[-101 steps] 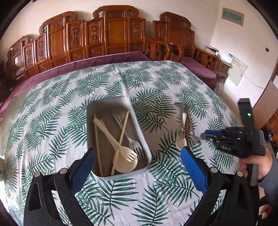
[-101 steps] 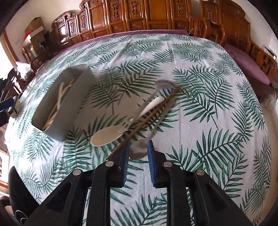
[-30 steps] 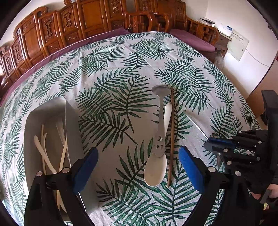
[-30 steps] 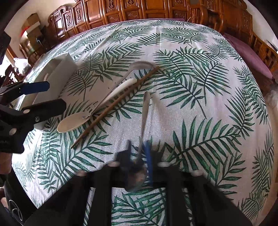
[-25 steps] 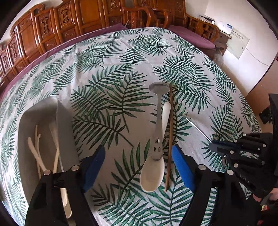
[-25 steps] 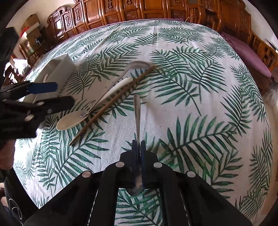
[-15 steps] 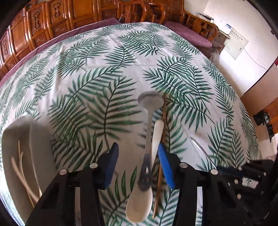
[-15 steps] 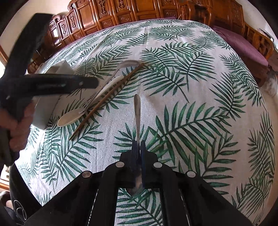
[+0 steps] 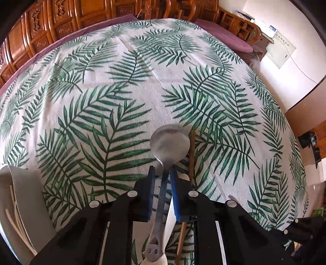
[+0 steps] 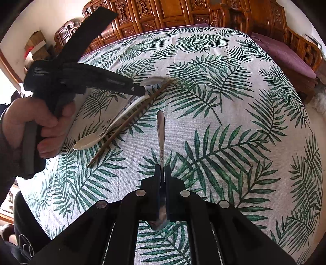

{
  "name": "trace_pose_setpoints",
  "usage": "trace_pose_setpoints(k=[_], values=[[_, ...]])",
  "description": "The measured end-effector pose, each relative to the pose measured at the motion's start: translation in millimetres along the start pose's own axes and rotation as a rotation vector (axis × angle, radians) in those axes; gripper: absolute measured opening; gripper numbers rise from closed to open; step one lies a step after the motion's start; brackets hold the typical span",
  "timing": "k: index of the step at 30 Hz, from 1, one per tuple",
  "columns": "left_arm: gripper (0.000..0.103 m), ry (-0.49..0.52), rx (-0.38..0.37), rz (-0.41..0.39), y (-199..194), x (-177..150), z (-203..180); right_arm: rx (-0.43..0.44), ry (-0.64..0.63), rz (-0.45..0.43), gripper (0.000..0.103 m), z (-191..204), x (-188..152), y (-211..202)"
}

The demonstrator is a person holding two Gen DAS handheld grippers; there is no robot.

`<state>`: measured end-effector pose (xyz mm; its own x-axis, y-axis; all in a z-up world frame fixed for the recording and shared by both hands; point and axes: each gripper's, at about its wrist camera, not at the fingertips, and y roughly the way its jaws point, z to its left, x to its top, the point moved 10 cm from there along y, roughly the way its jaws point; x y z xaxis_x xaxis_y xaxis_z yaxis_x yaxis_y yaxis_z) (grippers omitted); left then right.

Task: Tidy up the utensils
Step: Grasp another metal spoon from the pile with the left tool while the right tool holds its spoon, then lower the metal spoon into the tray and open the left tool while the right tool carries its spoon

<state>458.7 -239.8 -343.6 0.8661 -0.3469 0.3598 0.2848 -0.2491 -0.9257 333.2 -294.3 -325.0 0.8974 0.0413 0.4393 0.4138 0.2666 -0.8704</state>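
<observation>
My left gripper [image 9: 163,173] has come down over a small pile of utensils on the palm-leaf tablecloth. Its jaws are closing, and the blue pads lie against the handle of a grey metal spoon [image 9: 170,142] with a round bowl. Under that spoon lie a white plastic spoon [image 10: 89,140] and a brown chopstick [image 9: 191,159]. In the right wrist view the left gripper [image 10: 142,90], held by a hand [image 10: 40,122], reaches onto the pile from the left. My right gripper [image 10: 162,173] is shut on a steel teaspoon [image 10: 161,130], held above the cloth with its handle pointing forward.
A grey tray [image 9: 22,199] with several pale utensils sits at the left edge of the left wrist view. Carved wooden chairs [image 10: 163,12] ring the far side of the round table. The cloth to the right of the teaspoon is bare.
The left gripper moved forward and down over the pile, and its jaws went from wide open to closed around the metal spoon's handle. The right gripper kept its hold on the teaspoon and barely shifted.
</observation>
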Motion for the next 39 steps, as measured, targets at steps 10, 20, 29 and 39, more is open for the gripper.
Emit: trace_pose_setpoints(k=[10, 20, 29, 39], values=[[0.006, 0.005, 0.019, -0.016, -15.6, -3.6, 6.4, -0.011, -0.007, -0.009, 0.005, 6.6, 0.9, -3.7], [0.005, 0.035, 0.037, -0.120, -77.9, -13.5, 11.5, -0.026, -0.022, -0.072, 0.005, 27.0, 20.6, -31.4], [0.005, 0.023, 0.025, -0.209, -138.2, -22.5, 24.8, -0.026, -0.035, -0.111, 0.005, 53.2, 33.9, -50.6], [0.006, -0.016, 0.033, -0.271, -189.8, -39.0, 57.0, -0.011, -0.085, -0.143, 0.005, 96.7, 54.0, -58.8]])
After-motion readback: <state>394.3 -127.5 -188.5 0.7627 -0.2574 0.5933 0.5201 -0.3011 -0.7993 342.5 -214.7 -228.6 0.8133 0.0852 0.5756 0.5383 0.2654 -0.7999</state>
